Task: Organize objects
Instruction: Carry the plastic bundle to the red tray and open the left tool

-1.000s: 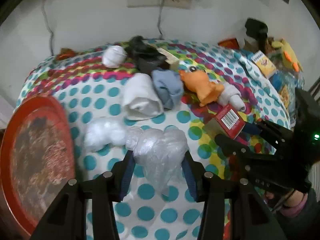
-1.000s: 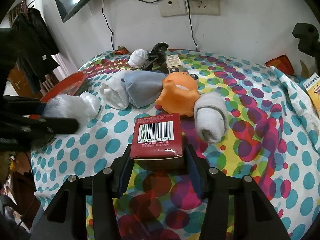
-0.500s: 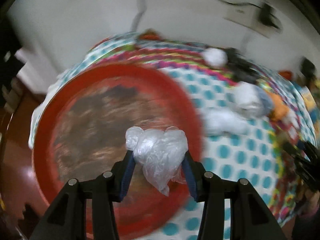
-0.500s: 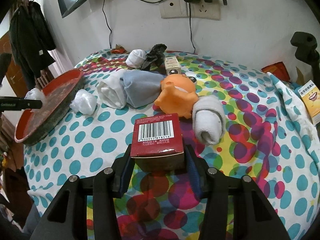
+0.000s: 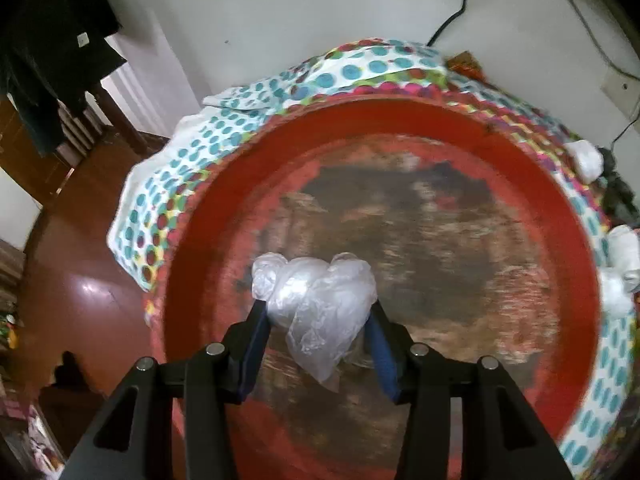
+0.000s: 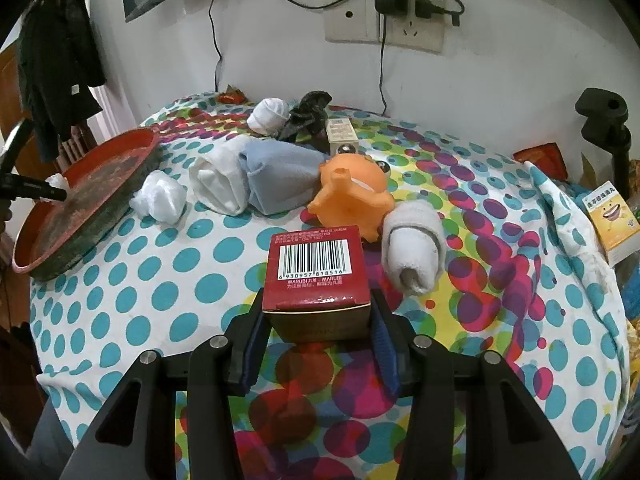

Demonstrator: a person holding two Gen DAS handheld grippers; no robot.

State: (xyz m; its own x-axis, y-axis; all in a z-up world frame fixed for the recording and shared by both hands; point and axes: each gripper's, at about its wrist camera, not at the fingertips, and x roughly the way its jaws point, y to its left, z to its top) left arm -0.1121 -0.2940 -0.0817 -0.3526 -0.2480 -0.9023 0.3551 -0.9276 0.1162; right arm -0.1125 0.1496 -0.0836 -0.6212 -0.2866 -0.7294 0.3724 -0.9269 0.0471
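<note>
Left wrist view: the left gripper has its jaws clamped on a crumpled clear plastic bag, which bulges above the blue pads and hangs in a point below them. The bag is held over the round red tray, whose worn brown floor fills most of the frame. The tray lies on the polka-dot cloth covering the bench, and the cloth's edge droops at 10 o'clock above a glossy brown floor. White bundles sit just outside the tray rim at 3 o'clock.

Right wrist view: the right gripper has its jaws clamped on a red box, barcode face up, held above the cloth. Beyond the box at 12 o'clock sits an orange toy, with a rolled grey sock touching it at 1 o'clock. At 11 o'clock a blue cloth roll and a white cloth roll lie side by side, and a second crumpled bag rests just beside the tray at 10 o'clock. The left gripper reaches over the tray at 9 o'clock, with a bit of white at its tip. A yellow carton stands at 3 o'clock.
</note>
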